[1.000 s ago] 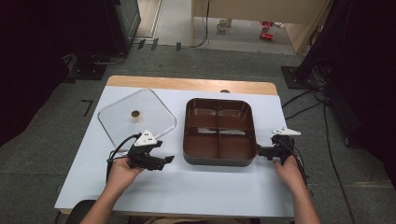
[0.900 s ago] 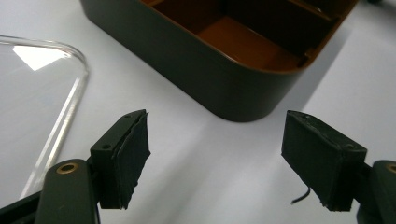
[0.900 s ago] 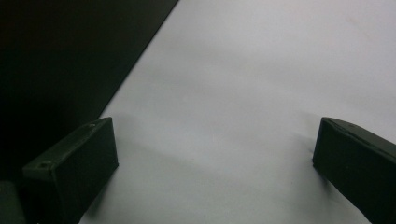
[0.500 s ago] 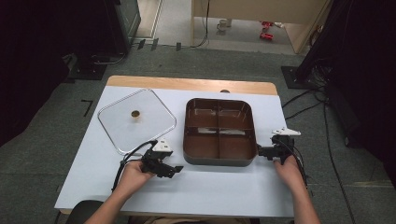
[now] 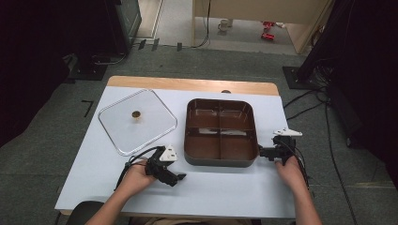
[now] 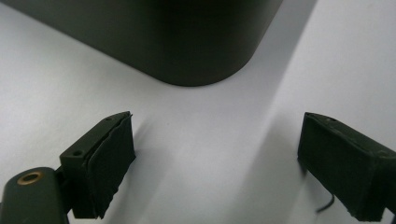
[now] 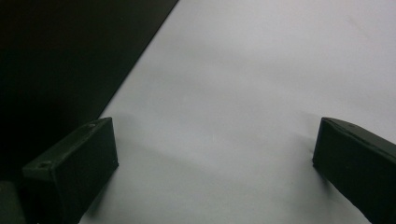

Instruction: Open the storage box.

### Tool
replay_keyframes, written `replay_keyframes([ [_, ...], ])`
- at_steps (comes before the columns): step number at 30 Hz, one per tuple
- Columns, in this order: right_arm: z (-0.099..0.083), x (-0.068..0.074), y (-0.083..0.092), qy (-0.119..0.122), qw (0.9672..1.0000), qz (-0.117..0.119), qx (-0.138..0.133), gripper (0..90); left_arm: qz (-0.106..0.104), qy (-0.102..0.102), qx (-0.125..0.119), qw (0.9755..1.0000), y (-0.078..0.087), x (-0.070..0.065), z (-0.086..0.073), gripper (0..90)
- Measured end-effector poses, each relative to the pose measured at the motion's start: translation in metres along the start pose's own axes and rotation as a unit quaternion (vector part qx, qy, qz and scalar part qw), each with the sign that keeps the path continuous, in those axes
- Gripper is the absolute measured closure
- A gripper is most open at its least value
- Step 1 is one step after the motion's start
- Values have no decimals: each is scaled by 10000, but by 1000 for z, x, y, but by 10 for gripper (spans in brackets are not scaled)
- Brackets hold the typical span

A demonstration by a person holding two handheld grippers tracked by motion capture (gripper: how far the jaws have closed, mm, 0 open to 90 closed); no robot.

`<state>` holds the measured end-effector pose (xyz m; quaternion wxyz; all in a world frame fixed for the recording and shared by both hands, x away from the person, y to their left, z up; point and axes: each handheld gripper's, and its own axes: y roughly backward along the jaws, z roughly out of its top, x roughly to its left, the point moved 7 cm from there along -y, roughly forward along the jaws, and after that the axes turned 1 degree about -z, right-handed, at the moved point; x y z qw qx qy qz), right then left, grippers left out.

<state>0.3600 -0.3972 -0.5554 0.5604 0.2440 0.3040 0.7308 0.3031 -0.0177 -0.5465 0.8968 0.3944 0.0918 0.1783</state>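
From the high view I see the dark brown square pot with four inner compartments [image 5: 220, 132] sitting uncovered in the middle of the white tabletop [image 5: 225, 192]. Its square clear glass lid with a small brown knob [image 5: 137, 120] lies flat to the pot's left, well apart from it, so the pot stays open and both sides of it are free to reach. My left gripper [image 5: 179, 177] rests low on the tabletop just off the pot's near left corner. My right gripper [image 5: 261, 152] sits against the pot's right wall near its front corner, probably to steady or take hold there.

In the left gripper view, the jaws have just been opening and stand wide apart, bare tabletop between them, the pot's rounded dark corner [image 6: 187, 42] just ahead.

In the right gripper view, the jaws also stand wide apart over bare tabletop, gripping nothing, the pot's dark wall [image 7: 60, 56] alongside the left jaw.
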Motion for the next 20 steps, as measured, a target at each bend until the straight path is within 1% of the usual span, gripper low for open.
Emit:
replay_keyframes([
  [2, 0, 0, 0, 2, 10000, 0, -1, 0, -35, 33, -5, 10000, 1, 1, 0, 104],
  [4, 0, 0, 0, 1, 10000, 0, 0, 0, -18, -5, -17, 10000, 0, 0, 0, 104],
  [8, 0, 0, 0, 1, 10000, 0, -1, 0, -1, -4, -37, 10000, 0, 0, -1, 103],
  [13, 0, 0, 0, 1, 10000, 0, -2, 0, 35, 27, -131, 9999, 0, 0, -1, 103],
  [17, 0, 0, 0, -1, 10000, 2, -2, 0, 118, 122, -192, 9997, 0, -1, -2, 104],
  [19, 0, 0, 0, 0, 10000, 2, -3, 0, 179, 159, -304, 9993, -1, -2, -3, 103],
  [20, 0, 0, 0, 0, 10000, 1, -3, 0, 216, 150, -312, 9992, 0, -2, -3, 103],
])
